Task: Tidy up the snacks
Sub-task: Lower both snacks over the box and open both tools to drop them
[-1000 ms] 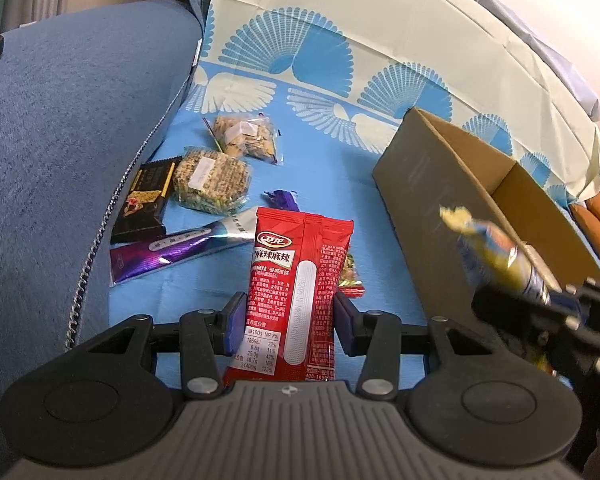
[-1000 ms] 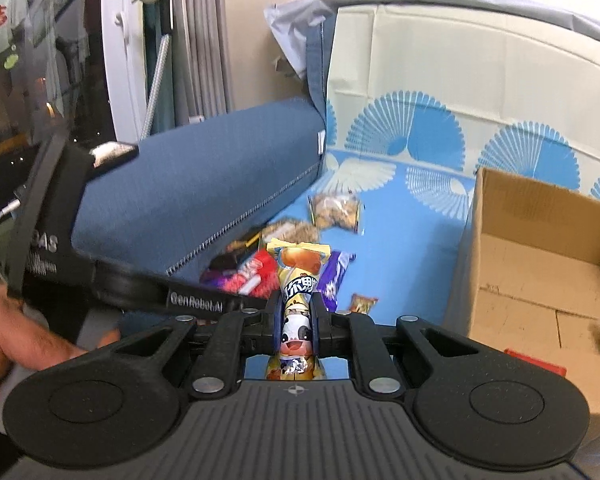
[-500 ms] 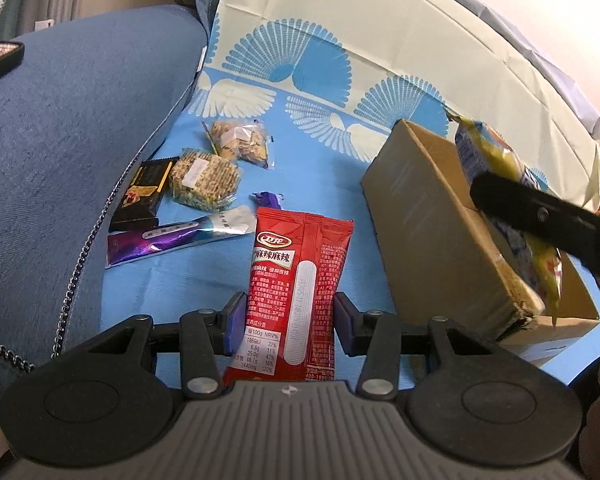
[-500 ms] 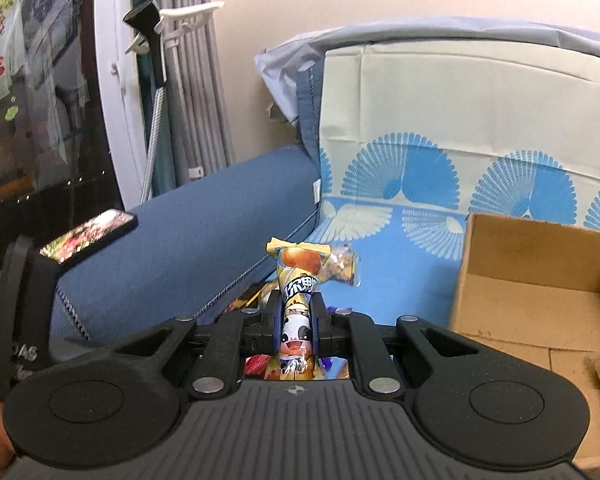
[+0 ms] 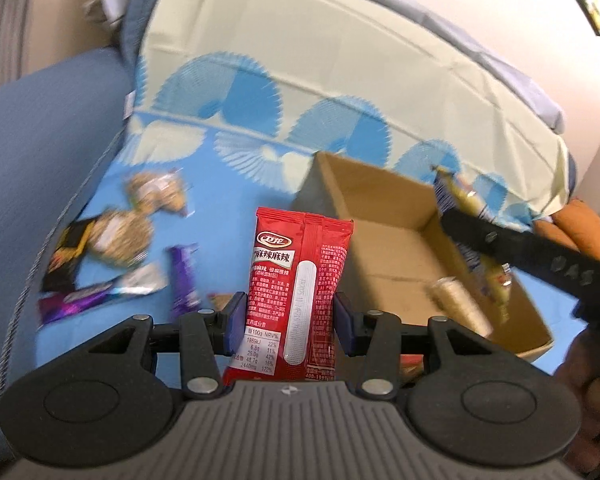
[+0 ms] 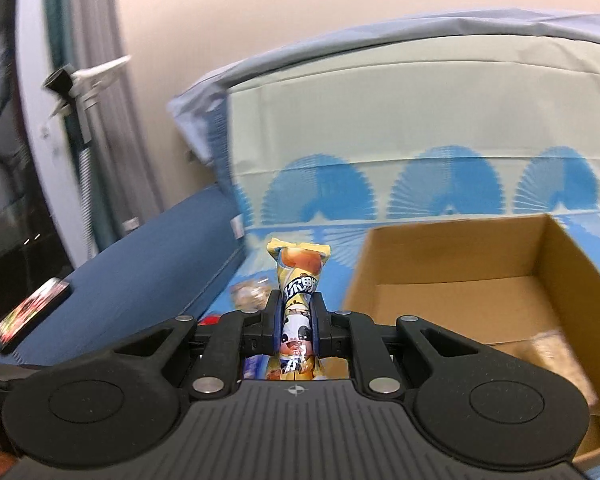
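My left gripper (image 5: 290,322) is shut on a red snack packet (image 5: 296,292) and holds it upright in the air, just left of the open cardboard box (image 5: 384,248). My right gripper (image 6: 298,324) is shut on a yellow panda snack pack (image 6: 298,280), held above the box's left wall (image 6: 364,272). In the left wrist view the right gripper's finger (image 5: 512,248) and its yellow pack (image 5: 468,216) hang over the box. A pale wrapped snack (image 5: 458,306) lies inside the box.
Several loose snacks lie on the blue cloth (image 5: 228,216) left of the box: oat bars (image 5: 120,232), a black packet (image 5: 64,260), purple wrappers (image 5: 182,280). A blue sofa arm (image 5: 32,152) rises on the left, with a phone (image 6: 32,314) on it.
Both grippers have risen and moved right toward the box with their snacks. The box interior now shows in both views.
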A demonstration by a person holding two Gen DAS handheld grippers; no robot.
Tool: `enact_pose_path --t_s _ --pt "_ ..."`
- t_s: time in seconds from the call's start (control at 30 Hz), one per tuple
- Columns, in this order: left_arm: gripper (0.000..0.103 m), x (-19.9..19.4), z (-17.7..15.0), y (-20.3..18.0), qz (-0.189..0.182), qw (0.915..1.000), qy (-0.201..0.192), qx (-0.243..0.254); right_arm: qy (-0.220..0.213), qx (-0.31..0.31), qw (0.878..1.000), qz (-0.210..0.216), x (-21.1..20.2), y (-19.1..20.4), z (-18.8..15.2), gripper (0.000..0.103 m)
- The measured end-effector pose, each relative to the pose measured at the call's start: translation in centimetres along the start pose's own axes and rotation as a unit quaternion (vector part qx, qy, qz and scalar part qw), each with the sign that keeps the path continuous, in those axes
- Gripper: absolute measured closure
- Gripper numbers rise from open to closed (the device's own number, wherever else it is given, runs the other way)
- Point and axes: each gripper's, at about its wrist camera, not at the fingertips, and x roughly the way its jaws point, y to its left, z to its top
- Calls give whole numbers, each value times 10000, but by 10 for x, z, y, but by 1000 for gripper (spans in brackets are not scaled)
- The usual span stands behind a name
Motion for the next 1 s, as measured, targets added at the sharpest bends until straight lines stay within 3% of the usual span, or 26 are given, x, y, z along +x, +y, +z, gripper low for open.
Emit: enact_pose_path --t_s 0.3,0.47,0.73,1.0 --pt "53 20 35 -78 -566 9975 -284 301 -455 401 9893 -1326 -19 -58 16 89" --pt "53 39 52 -120 -842 9948 -364 449 -599 750 9790 -1799 -29 -89 17 89" --pt "53 58 63 -159 -1041 9918 -433 609 -705 805 9752 -1940 -35 -103 16 89" --pt "53 60 67 -164 -1065 9912 -497 603 -809 846 9733 -1976 -42 -109 19 89"
